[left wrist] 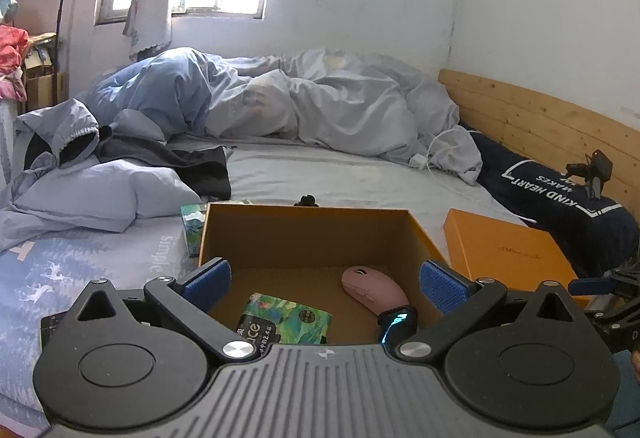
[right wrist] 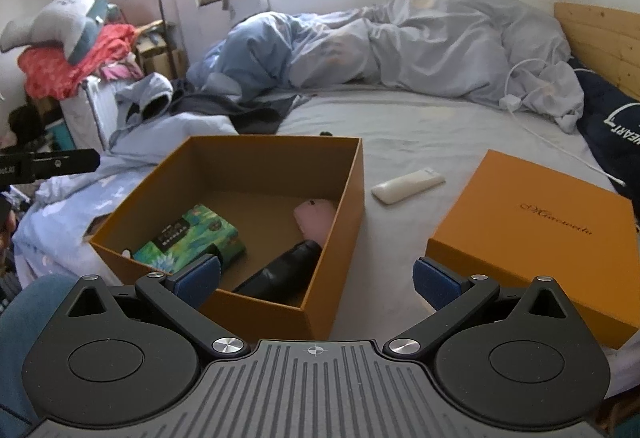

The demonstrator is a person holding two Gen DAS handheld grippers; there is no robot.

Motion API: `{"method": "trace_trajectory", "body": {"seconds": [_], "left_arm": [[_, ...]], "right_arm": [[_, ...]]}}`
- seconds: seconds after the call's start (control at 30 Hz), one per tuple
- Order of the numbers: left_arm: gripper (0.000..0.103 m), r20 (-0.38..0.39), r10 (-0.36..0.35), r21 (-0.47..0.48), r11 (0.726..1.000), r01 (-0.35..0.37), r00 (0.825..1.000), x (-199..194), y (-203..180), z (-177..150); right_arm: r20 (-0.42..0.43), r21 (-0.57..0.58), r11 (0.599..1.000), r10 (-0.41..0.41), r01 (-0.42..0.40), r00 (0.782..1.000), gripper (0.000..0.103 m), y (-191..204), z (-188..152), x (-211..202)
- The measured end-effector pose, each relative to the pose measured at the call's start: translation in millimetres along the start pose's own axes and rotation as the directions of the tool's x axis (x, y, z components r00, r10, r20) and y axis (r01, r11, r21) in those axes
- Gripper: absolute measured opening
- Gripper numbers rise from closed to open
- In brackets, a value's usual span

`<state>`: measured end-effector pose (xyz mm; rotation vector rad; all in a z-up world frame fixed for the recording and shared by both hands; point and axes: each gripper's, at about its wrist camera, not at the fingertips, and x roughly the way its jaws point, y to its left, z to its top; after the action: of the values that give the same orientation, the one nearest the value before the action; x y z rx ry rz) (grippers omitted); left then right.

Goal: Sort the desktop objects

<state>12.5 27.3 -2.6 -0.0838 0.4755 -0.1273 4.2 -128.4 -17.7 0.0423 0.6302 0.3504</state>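
Note:
An open orange box (left wrist: 304,234) (right wrist: 344,198) sits on the bed. Inside lie a green floral tissue pack (left wrist: 288,318) (right wrist: 192,234), a pink mouse (left wrist: 374,290) (right wrist: 316,218) and a black object (left wrist: 396,322) (right wrist: 284,274). My left gripper (left wrist: 324,278) is open and empty, over the box's near edge. My right gripper (right wrist: 316,278) is open and empty, above the box's near right corner. A white tube (right wrist: 408,184) lies on the sheet to the right of the box. The orange lid (left wrist: 508,254) (right wrist: 532,234) lies flat further right.
A second green tissue pack (left wrist: 192,226) stands left of the box. A small black item (left wrist: 306,200) lies behind the box. A rumpled duvet (left wrist: 300,98), a white charger cable (right wrist: 516,102), a navy pillow (left wrist: 560,198) and the wooden headboard (left wrist: 540,118) surround the area.

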Motion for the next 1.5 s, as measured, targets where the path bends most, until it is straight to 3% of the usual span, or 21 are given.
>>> {"method": "trace_trajectory", "body": {"seconds": [0.53, 0.93, 1.5], "left_arm": [[0.103, -0.008, -0.008, 0.003, 1.0, 0.008, 1.0, 1.2, -4.0, -0.2], [0.103, -0.03, -0.032, 0.027, 0.999, 0.032, 0.999, 6.4, -13.3, -1.0], [0.103, -0.117, -0.049, 0.121, 0.991, 0.064, 0.992, 49.9, -40.6, 2.9]], "right_arm": [[-0.015, 0.056, 0.998, 0.021, -0.02, 1.0, 0.103, -9.9, 0.1, 3.1], [0.007, 0.092, 0.996, -0.01, 0.009, 1.0, 0.103, -19.8, 4.3, 1.0], [0.052, 0.185, 0.982, -0.06, 0.049, 0.997, 0.103, -70.0, 17.0, -4.1]]}}
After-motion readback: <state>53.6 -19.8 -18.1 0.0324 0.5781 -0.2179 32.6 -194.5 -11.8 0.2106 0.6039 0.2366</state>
